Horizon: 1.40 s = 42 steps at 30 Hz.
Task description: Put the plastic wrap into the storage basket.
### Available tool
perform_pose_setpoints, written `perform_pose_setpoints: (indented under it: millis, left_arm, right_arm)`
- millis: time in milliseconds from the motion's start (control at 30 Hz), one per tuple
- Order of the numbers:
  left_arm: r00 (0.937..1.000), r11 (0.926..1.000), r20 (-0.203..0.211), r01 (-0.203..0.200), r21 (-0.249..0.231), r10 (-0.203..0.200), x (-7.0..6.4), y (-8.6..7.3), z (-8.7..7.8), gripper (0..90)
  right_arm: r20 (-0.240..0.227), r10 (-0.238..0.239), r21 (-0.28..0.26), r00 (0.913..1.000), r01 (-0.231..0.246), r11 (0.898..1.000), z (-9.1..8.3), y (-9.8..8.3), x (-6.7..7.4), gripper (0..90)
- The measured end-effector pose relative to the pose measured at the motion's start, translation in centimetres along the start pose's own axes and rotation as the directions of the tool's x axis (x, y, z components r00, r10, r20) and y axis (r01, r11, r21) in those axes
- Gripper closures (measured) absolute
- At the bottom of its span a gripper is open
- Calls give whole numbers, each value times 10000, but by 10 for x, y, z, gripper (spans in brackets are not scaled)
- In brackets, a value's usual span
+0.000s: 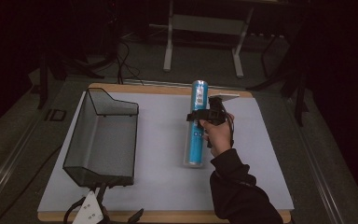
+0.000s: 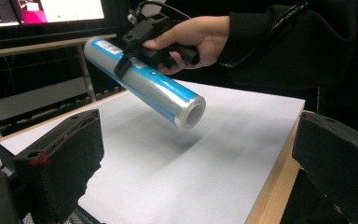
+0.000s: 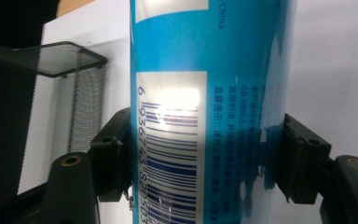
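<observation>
Between the pads of the right hand-held gripper point(image 1: 204, 116) sits a blue roll point(image 1: 197, 126), clamped across its middle and lifted off the desk point(image 1: 168, 186), long axis pointing away from the person. Left of it waits the mesh basket point(image 1: 103, 140); the left hand-held gripper point(image 2: 191, 186) gapes empty nearby.

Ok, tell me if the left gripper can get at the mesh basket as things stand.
Probably yes. The left gripper has its jaws open with nothing between them, and in the high view it sits just below the near end of the mesh basket. The right gripper holds the blue roll well off to the side.
</observation>
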<state>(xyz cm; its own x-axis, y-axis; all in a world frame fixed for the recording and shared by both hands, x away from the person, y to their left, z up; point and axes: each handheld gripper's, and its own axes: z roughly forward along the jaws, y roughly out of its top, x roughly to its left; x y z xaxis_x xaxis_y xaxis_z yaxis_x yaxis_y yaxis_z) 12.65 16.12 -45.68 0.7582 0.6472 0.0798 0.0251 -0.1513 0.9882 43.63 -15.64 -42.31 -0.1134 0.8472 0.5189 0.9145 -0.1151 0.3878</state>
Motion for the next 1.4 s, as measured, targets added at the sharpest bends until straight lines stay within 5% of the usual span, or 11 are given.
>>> perform_pose_setpoints:
  millis: [200,933,1400]
  left_arm:
    - [10000,10000,-44,52,-58,-52,1,0,0,29]
    - [9997,9994,-3,259,-226,-259,2,0,-2,29]
    - [9994,9993,-136,320,-206,-323,2,0,-1,29]
  right_arm:
    - [280,-962,-307,9950,971,9948,-5,1,28,318]
    - [-77,-2157,-627,9764,2148,9746,0,4,104,318]
    - [-116,-3077,-1016,9514,3050,9469,17,-2,158,318]
